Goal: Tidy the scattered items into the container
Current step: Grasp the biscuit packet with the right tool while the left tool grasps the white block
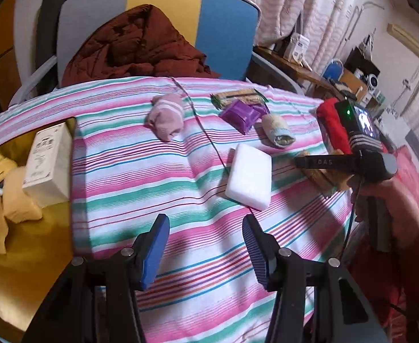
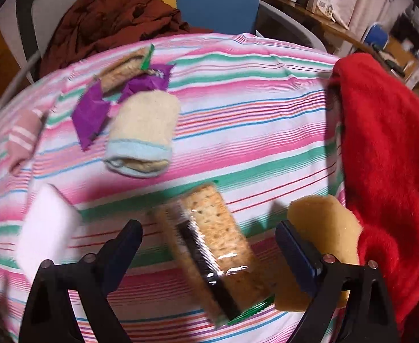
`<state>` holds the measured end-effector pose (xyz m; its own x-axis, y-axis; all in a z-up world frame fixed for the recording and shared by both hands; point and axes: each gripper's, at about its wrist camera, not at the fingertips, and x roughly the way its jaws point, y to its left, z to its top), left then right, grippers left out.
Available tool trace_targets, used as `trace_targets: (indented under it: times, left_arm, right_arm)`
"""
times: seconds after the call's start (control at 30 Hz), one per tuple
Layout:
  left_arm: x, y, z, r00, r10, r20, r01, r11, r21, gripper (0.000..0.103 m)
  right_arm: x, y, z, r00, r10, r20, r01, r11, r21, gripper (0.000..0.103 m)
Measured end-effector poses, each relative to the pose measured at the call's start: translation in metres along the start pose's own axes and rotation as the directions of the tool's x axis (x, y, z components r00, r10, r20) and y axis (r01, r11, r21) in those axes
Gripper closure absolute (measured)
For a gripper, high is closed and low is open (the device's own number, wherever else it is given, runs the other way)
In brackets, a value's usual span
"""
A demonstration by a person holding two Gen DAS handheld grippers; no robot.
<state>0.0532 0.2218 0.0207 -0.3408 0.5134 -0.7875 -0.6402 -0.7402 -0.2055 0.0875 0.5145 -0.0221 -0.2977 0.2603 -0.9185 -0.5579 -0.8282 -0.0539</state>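
Observation:
A striped cloth (image 1: 180,171) covers the table. On it lie a white sponge block (image 1: 249,175), a pink sock roll (image 1: 166,117), purple packets (image 1: 242,114), a far cracker pack (image 1: 238,95) and a beige-blue sock roll (image 1: 278,131). My left gripper (image 1: 206,228) is open, empty, just short of the white block. A yellow container (image 1: 55,228) at left holds a white box (image 1: 49,163) and beige cloth (image 1: 6,200). My right gripper (image 2: 209,234) is open, its fingers either side of a cracker pack (image 2: 215,245); a yellow sponge (image 2: 320,228) touches its right finger.
A red fluffy cloth (image 2: 386,171) lies at the table's right edge. A chair with a brown jacket (image 1: 135,43) stands behind the table. A cluttered desk (image 1: 309,65) is at the back right. The right gripper body (image 1: 360,143) shows in the left wrist view.

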Motion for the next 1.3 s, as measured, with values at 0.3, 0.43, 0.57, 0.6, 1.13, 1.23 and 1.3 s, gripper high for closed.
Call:
trace_targets:
  times: [0.3,0.43,0.57,0.6,1.13,1.23,1.3]
  left_arm:
    - [0.042,-0.024,0.019,0.999,0.003,-0.042,-0.001,0.999,0.051,0.049]
    - [0.060,-0.040,0.027,0.997,-0.028,-0.072,0.033,0.997,0.076,0.049]
    - [0.077,-0.056,0.034,0.995,-0.032,-0.093,0.044,0.991,0.123,0.049]
    - [0.082,-0.058,0.036,0.994,-0.032,-0.101,0.046,0.990,0.134,0.049]
    - [0.102,-0.065,0.039,0.992,-0.052,-0.112,0.069,0.986,0.152,0.042]
    - [0.100,-0.069,0.041,0.996,-0.024,-0.088,0.040,0.982,0.182,0.042]
    - [0.105,-0.070,0.042,0.994,-0.025,-0.108,0.044,0.982,0.185,0.042]
  right_arm:
    - [-0.009,0.016,-0.005,0.974,0.228,0.016,-0.227,0.973,-0.045,0.028]
    - [-0.009,0.006,-0.007,0.982,0.186,0.019,-0.186,0.982,0.003,0.022]
    - [-0.014,0.002,-0.010,0.978,0.204,0.034,-0.205,0.979,0.021,0.018]
    - [-0.014,0.002,-0.011,0.979,0.199,0.032,-0.200,0.980,0.018,0.018]
    - [-0.009,0.002,-0.004,0.971,0.238,0.030,-0.239,0.970,0.040,0.041]
    - [-0.012,-0.010,-0.002,0.966,0.251,0.059,-0.256,0.962,0.097,0.040]
    - [-0.013,-0.009,-0.003,0.958,0.279,0.071,-0.286,0.952,0.108,0.030]
